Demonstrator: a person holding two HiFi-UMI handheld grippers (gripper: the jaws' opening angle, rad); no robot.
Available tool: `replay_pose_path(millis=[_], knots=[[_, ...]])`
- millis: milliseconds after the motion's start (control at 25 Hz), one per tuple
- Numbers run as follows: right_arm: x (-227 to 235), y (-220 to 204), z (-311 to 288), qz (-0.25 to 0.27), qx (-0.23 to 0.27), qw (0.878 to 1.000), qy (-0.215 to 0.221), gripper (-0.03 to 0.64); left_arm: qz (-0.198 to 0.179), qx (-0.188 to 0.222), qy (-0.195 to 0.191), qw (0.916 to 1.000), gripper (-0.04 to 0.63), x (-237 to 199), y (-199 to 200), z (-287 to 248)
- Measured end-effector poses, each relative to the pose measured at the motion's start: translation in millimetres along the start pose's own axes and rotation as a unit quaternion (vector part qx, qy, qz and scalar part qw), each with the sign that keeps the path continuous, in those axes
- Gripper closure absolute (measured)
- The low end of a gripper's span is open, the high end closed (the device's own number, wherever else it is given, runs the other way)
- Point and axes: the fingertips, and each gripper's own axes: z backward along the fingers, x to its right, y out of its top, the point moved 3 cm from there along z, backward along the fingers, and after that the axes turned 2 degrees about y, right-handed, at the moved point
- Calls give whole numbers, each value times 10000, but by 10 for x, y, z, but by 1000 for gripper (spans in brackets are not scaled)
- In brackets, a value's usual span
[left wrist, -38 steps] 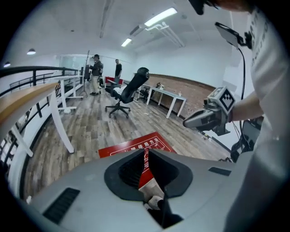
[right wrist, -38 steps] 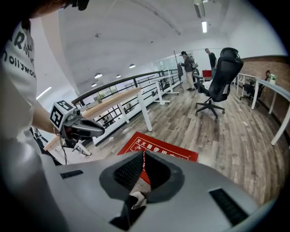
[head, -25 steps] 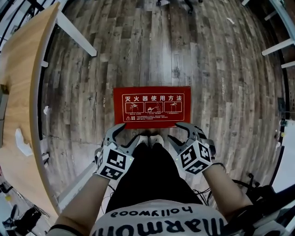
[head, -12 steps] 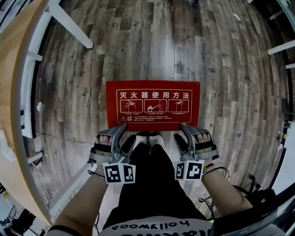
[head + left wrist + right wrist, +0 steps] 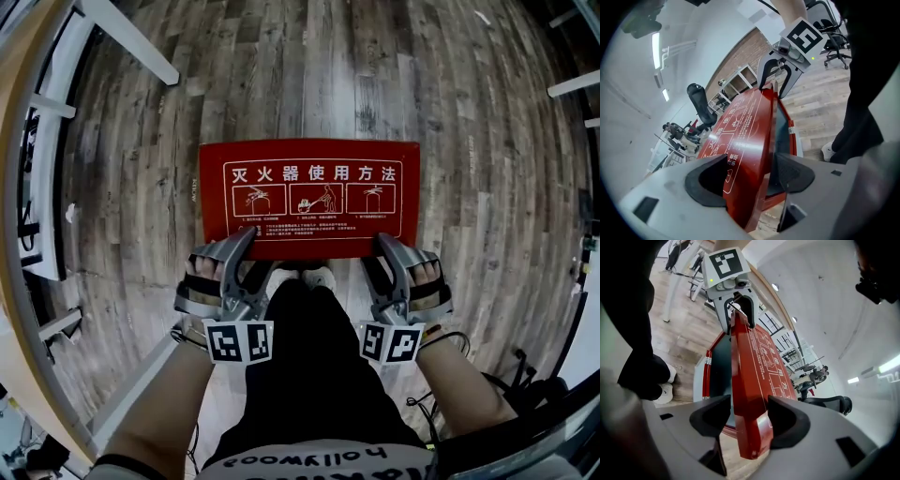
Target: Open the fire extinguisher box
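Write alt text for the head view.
A person's left gripper and right gripper straddle the near edge of a red fire extinguisher box on a wooden floor. Their jaws have just been opening, the edge between them.

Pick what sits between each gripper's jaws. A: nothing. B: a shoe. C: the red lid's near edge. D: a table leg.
C: each gripper view shows the edge of the red lid between the open jaws of the left gripper and the right gripper, which have just been opening.

"灭火器使用方法" on the fire extinguisher box lid [image 5: 309,197]; "hollywood" on the shirt [image 5: 319,461]
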Motion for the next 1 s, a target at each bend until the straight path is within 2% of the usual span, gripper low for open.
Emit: replay_pose_path(millis=[120,600,1000], knots=[[33,12,7,-84,-31,9999,66,380,29,-47,36,10000,305,-14,-3,11],[195,86,185,-52,-9,9992,387,380,142,-149,-109,9997,305,-161,108,166],[667,286,589,81,130,9988,458,380,78,-71,-123,9999,305,-581,389,547]])
